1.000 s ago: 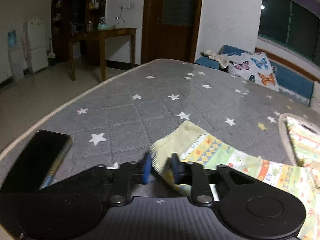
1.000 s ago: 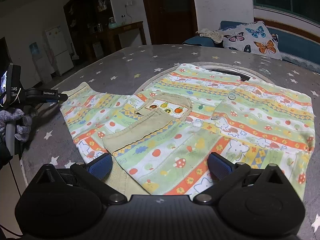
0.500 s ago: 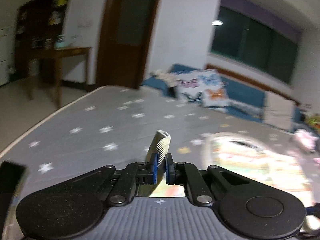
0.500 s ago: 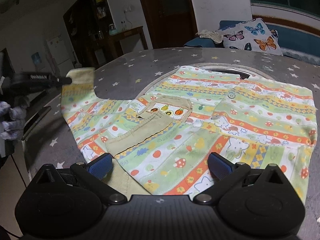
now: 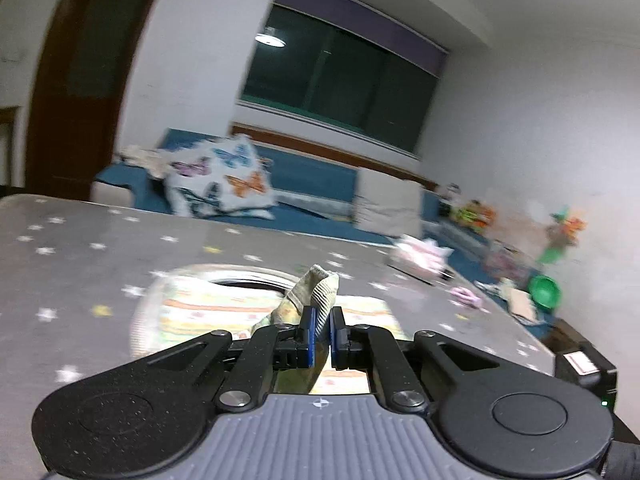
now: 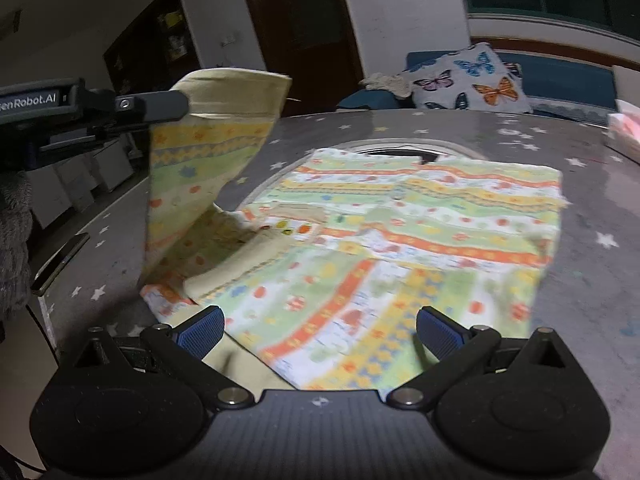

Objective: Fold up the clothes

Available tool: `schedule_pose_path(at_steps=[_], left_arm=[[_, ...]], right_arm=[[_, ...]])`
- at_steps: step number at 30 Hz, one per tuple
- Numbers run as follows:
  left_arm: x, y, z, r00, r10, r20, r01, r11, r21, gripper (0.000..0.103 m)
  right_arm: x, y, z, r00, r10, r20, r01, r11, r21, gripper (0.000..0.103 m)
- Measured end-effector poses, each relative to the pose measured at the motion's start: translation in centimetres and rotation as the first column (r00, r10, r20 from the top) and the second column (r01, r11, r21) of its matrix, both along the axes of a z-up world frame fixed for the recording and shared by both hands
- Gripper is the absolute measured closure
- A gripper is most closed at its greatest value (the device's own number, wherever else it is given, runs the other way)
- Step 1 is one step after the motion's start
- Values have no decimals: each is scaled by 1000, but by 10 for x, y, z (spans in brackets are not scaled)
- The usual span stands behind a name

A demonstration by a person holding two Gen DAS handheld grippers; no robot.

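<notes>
While a second ago the sleeve was flat, now it is lifted by the shut left tool; the right tool is kept wide, empty.

Dark window, blue sofa

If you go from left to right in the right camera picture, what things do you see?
Phone → lifted sleeve in the left claw → the spread shirt → butterfly pillow → pink thing.
</notes>
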State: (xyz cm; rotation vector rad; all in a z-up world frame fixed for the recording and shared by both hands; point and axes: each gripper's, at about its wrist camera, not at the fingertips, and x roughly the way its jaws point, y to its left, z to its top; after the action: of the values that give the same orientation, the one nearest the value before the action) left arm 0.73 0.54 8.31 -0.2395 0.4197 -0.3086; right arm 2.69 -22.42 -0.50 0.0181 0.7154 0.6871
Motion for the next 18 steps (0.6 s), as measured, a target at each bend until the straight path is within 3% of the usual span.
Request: schedule_pose_path(at_steps=[10,15,18], left_arm=[[11,-63,-28,971,-226,-83,229,973,27,91],[-1,-65,-34,955,-278,-103,285,956,63,75],[-6,-51,-32,964,-256,-73,262,960,99,74]], right_arm=[[-11,-42,3,994,-108,8,108,994,-1,0],[-12,-56,8,988,-155,21,155,988,-5,0],[-11,-60,13,984,-173,32,173,985,9,0]])
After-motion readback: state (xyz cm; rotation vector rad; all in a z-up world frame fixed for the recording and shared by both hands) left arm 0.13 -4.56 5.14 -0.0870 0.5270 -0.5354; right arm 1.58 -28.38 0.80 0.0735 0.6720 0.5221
